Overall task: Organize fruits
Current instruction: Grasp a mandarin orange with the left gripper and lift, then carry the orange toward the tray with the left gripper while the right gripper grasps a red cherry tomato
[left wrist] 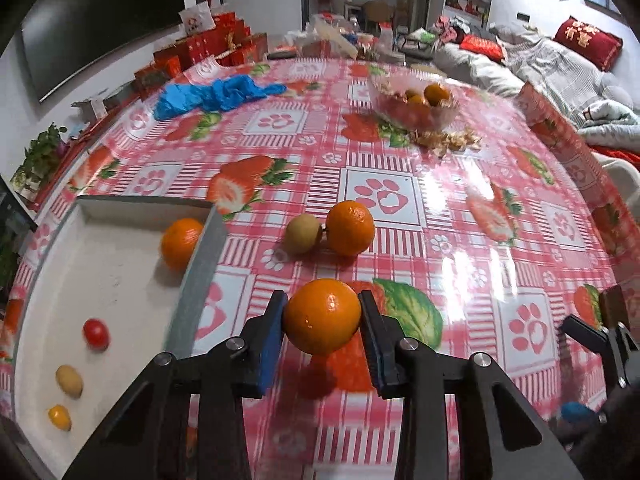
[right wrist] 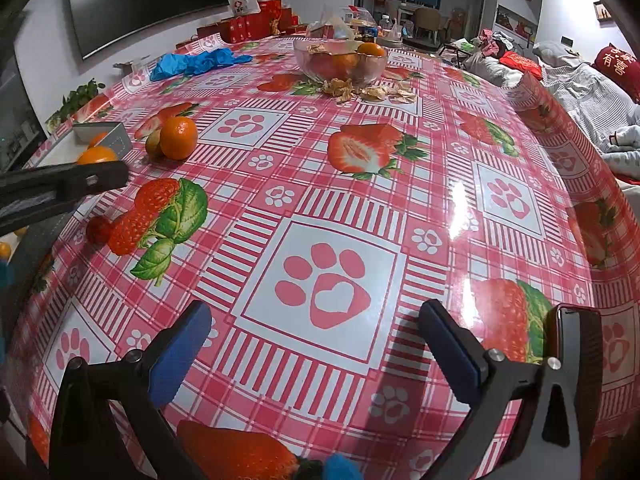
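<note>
Above the tablecloth, left gripper clamps an orange; right gripper spread, holding nothing.

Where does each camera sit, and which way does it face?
Left wrist: on the left gripper, angled down at the pink strawberry-print tablecloth; the gripper is shut on a round orange mandarin beside the white rectangular tray.
Right wrist: on the right gripper, open, over bare cloth.
Shared: the clear glass fruit bowl and crumpled blue glove.
</note>
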A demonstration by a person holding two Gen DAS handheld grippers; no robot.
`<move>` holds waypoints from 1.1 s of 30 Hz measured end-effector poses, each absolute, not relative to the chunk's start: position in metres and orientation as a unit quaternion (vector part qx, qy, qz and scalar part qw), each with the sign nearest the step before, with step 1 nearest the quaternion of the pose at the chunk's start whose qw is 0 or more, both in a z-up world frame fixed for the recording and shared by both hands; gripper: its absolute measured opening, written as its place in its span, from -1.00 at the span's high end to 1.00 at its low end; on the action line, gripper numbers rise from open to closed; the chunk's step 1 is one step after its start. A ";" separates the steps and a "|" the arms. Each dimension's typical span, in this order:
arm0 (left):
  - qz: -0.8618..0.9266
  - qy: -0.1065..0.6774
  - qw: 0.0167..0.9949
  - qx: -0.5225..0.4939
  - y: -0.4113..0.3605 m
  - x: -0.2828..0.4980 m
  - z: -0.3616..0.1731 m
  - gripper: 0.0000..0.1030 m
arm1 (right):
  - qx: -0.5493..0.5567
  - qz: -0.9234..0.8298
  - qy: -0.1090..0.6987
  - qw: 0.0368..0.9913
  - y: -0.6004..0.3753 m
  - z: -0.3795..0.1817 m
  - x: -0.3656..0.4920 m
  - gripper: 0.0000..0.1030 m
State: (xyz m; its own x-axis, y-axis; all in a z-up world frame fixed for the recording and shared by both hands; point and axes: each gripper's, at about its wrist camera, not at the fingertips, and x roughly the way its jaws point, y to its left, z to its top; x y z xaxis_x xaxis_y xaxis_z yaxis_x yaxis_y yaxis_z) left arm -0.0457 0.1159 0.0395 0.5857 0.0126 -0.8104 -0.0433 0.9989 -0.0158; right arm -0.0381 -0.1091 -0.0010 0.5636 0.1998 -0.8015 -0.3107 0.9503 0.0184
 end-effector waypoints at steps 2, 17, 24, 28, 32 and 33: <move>0.016 0.451 0.892 -0.018 0.118 -0.057 0.041 0.27 | -0.063 0.144 0.444 0.882 -0.109 -0.001 -0.038 -1.00; 0.039 0.467 0.883 -0.015 0.138 -0.128 0.016 0.27 | -0.063 0.144 0.444 0.882 -0.109 -0.001 -0.038 -1.00; 0.035 0.463 0.885 -0.040 0.151 -0.141 0.017 0.27 | -0.067 0.141 0.458 0.875 -0.107 0.000 -0.035 -1.00; 0.031 0.449 0.891 -0.048 0.158 -0.147 0.026 0.27 | -0.070 0.141 0.501 0.851 -0.097 0.003 -0.023 -1.00; 0.028 0.443 0.894 -0.058 0.165 -0.151 0.031 0.27 | -0.082 0.182 0.505 0.840 -0.069 0.008 -0.028 -1.00; 0.028 0.442 0.895 -0.060 0.167 -0.151 0.032 0.27 | -0.084 0.193 0.505 0.837 -0.060 0.009 -0.030 -1.00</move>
State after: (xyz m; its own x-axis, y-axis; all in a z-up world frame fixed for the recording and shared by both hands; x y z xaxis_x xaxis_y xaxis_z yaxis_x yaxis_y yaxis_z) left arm -0.1515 0.1668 0.0315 0.6075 -0.0028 -0.7943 -0.1029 0.9913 -0.0821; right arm -0.0297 -0.0598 0.0090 0.4149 0.2383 -0.8781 -0.4089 0.9110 0.0541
